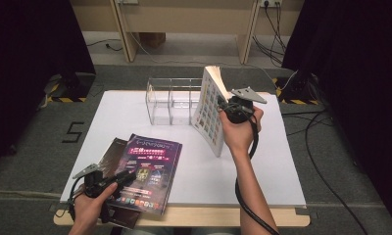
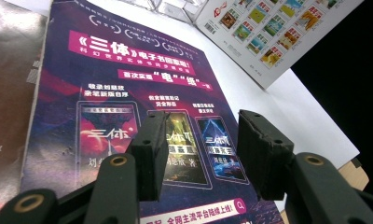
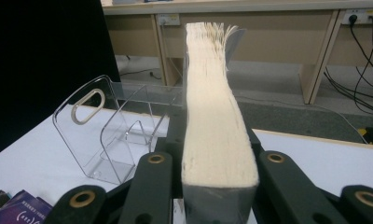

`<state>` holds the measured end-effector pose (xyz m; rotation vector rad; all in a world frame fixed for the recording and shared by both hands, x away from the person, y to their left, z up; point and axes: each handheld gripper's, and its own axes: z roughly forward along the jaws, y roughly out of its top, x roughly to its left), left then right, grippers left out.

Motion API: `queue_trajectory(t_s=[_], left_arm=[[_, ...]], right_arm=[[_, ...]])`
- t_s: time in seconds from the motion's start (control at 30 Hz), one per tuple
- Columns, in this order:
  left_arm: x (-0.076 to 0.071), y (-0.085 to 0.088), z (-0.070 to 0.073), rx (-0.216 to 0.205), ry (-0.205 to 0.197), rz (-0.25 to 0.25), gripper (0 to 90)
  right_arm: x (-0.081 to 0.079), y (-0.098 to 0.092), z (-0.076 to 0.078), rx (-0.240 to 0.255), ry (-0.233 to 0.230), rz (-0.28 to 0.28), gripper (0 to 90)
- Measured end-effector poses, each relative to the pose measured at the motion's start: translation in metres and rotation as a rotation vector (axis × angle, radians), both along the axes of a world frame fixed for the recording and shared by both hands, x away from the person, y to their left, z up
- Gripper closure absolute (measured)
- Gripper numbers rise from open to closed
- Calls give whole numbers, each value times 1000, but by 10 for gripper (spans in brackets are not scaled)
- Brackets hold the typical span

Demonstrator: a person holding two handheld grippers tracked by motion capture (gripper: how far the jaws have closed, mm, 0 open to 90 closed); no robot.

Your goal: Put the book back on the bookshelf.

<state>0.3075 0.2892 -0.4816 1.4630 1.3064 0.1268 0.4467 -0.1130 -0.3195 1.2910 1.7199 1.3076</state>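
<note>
RIGHT: right gripper jaws clamp thick book on both covers, page edges toward camera, book upright and tilted, just right of clear acrylic rack | LEFT: left gripper jaws spread, nothing pinched, over purple magazine, near-left of rack on white tabletop

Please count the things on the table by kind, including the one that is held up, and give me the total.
Thick books: 1, the book held upright in the right gripper.
Magazines lying flat: 2, the purple magazine and the dark magazine partly under it.
Clear racks: 1, the rack at the far side.
Total: 4
</note>
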Motion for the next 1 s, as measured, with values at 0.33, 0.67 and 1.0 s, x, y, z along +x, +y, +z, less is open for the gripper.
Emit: queue_trajectory(t_s=[0.33, 0.67, 1.0], left_arm=[[0, 2, 0, -1, -3, 1, 528], [0, 4, 1, -6, -6, 7, 528], [0, 5, 1, -9, -10, 10, 528]], right_arm=[[-1, 10, 2, 13, -44, -13, 747], [7, 24, 8, 29, -79, -40, 746], [21, 32, 12, 37, -95, -63, 746]])
